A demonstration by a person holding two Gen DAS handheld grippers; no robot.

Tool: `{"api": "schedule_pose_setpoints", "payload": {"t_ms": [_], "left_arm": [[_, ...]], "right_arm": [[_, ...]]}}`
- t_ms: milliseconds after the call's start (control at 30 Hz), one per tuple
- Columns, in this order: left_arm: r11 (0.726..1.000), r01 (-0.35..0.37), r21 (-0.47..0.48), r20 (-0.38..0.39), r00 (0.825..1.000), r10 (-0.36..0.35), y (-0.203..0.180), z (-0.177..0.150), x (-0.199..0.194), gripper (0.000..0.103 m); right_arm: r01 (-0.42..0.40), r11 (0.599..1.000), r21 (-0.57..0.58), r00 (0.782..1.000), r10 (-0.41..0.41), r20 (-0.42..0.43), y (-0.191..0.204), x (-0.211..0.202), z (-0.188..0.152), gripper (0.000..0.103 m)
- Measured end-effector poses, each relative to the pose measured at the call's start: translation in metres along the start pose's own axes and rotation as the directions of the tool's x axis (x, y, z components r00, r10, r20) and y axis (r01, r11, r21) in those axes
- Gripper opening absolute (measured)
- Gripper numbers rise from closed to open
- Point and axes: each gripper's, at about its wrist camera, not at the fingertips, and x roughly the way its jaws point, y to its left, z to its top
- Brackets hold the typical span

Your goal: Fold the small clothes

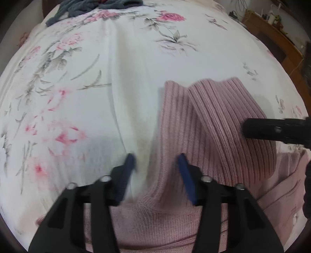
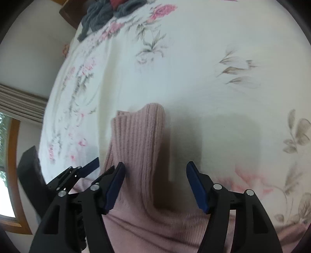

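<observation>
A pink ribbed knit garment (image 1: 204, 124) lies on the floral bedsheet (image 1: 101, 81), its ribbed neck part folded over itself and reaching away from me. My left gripper (image 1: 156, 161) stands open just above the garment's left edge, nothing between its blue pads. My right gripper (image 2: 155, 171) is open too, low over the ribbed part (image 2: 140, 136), its left finger close to the knit. The right gripper's black finger (image 1: 272, 130) shows at the right of the left wrist view. The left gripper (image 2: 85, 169) appears at the left of the right wrist view.
A heap of dark grey and red clothes (image 1: 93, 5) lies at the far end of the bed, seen again as the clothes pile (image 2: 108, 11). A wooden cabinet (image 1: 272, 37) stands to the right of the bed. A window with a wooden frame (image 2: 11, 155) is at the left.
</observation>
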Motion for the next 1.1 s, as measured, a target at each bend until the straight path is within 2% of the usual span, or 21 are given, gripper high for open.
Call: {"api": "schedule_pose_setpoints", "payload": {"t_ms": [33,67,100,200,333,367,533,633,700,767,833,867,1000,1100], "left_arm": [[1.0,0.008,0.005,0.005,1.0,-0.008,-0.001,-0.001,0.0,0.026],[1.0,0.02,0.009,0.008,1.0,-0.02,-0.002,-0.002,-0.001,0.014],[1.0,0.026,0.01,0.013,1.0,-0.026,-0.003,-0.003,-0.003,0.01],[0.998,0.058,-0.006,0.049,0.997,-0.058,0.001,-0.006,-0.016,0.008],[0.992,0.126,-0.033,0.155,0.981,-0.119,0.012,-0.023,-0.055,0.006],[0.986,0.165,-0.027,0.19,0.969,-0.157,0.015,-0.033,-0.068,0.006],[0.972,0.229,0.051,0.276,0.932,-0.235,0.018,-0.091,-0.113,0.007],[0.966,0.25,0.067,0.293,0.92,-0.259,0.016,-0.125,-0.122,0.007],[0.967,0.241,0.087,0.283,0.924,-0.256,0.014,-0.144,-0.122,0.008],[0.964,0.249,0.093,0.239,0.934,-0.264,0.013,-0.164,-0.115,0.008],[0.964,0.252,0.085,0.194,0.945,-0.264,0.015,-0.182,-0.109,0.009],[0.961,0.266,0.074,0.179,0.945,-0.275,0.019,-0.191,-0.109,0.009],[0.945,0.328,0.01,0.157,0.932,-0.326,0.044,-0.216,-0.118,0.009],[0.919,0.387,-0.075,0.161,0.914,-0.372,0.06,-0.209,-0.12,0.012]], "right_arm": [[-0.007,1.0,-0.007,1.0,0.007,0.002,0.002,0.003,0.002,0.04],[-0.033,0.999,-0.013,0.999,0.033,-0.005,0.004,0.005,0.001,0.027],[-0.053,0.998,-0.014,0.999,0.053,-0.009,0.004,0.004,0.0,0.013],[-0.078,0.994,-0.076,0.996,0.082,0.044,0.014,-0.016,-0.008,0.012],[-0.137,0.97,-0.202,0.983,0.157,0.09,0.031,-0.052,-0.032,0.011],[-0.139,0.961,-0.238,0.981,0.166,0.1,0.034,-0.061,-0.04,0.011],[-0.155,0.91,-0.385,0.97,0.214,0.117,0.044,-0.104,-0.096,0.011],[-0.099,0.885,-0.455,0.979,0.168,0.113,0.047,-0.11,-0.135,0.011],[-0.057,0.871,-0.489,0.986,0.124,0.107,0.046,-0.107,-0.16,0.011],[-0.034,0.868,-0.496,0.992,0.091,0.092,0.044,-0.099,-0.175,0.013],[-0.013,0.865,-0.501,0.996,0.054,0.067,0.039,-0.094,-0.194,0.018],[-0.007,0.864,-0.503,0.998,0.041,0.056,0.036,-0.092,-0.201,0.02],[-0.051,0.863,-0.502,0.999,0.046,-0.022,0.018,-0.093,-0.233,0.026],[-0.12,0.896,-0.428,0.992,0.12,-0.026,0.006,-0.104,-0.233,0.04]]}}
